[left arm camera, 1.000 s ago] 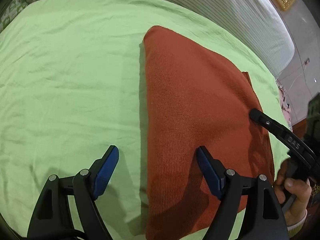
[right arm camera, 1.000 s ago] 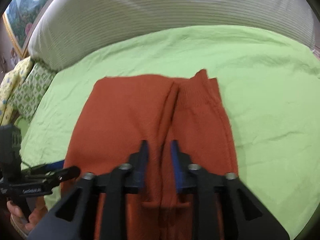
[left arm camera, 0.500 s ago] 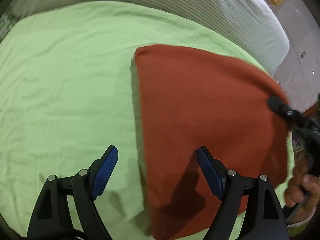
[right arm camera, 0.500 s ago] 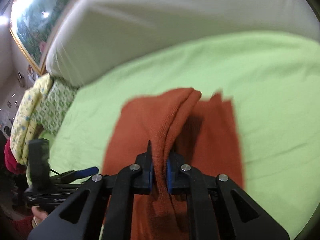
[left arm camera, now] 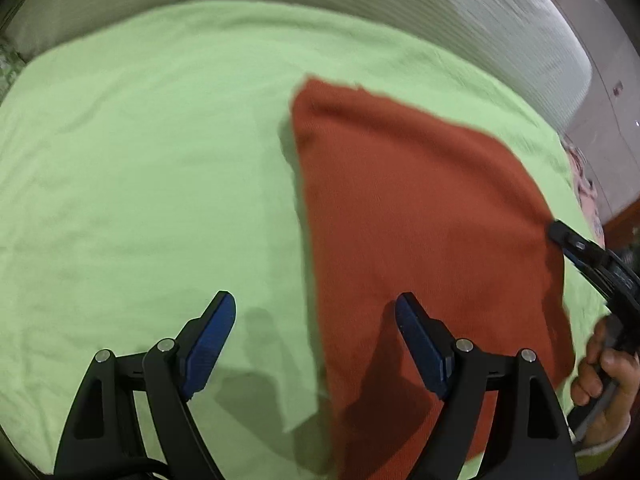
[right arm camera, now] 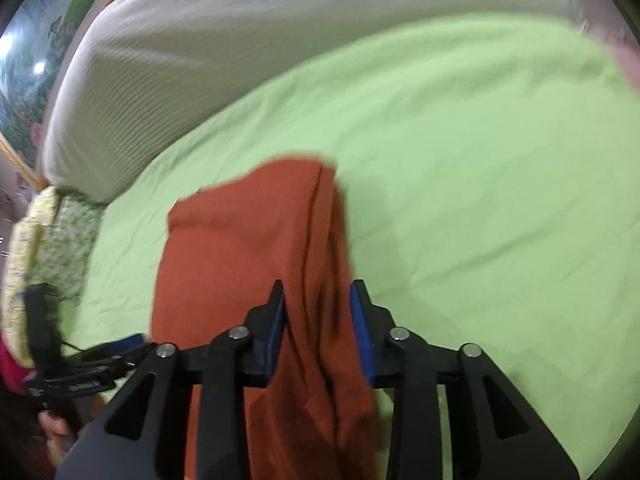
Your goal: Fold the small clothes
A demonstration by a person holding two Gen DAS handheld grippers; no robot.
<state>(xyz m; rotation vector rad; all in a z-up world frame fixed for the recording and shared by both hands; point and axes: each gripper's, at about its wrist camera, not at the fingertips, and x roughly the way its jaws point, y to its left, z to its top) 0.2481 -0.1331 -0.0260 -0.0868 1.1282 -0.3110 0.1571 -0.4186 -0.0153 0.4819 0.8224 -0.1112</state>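
Observation:
A rust-red knit garment (left arm camera: 420, 220) lies on the green sheet (left arm camera: 140, 160), folded lengthwise. My left gripper (left arm camera: 316, 320) hangs open above its left edge, one pad over the sheet and the other over the cloth, holding nothing. In the right wrist view a raised fold of the garment (right arm camera: 248, 248) runs between the pads of my right gripper (right arm camera: 318, 312). Its jaws are opening and stand a little apart around the fold. The right gripper (left arm camera: 580, 248) also shows at the garment's right edge, with a hand (left arm camera: 604, 368) on its handle.
A white ribbed headboard cushion (right arm camera: 240, 40) borders the far side of the green sheet (right arm camera: 480, 160). A pile of yellow-green patterned fabric (right arm camera: 48, 232) sits at the left edge. My left gripper (right arm camera: 112, 354) shows low on the left.
My right gripper shut on a fold of the garment, carried it sideways over the rest, and its jaws have now parted again. The left gripper stayed open and drifted slightly.

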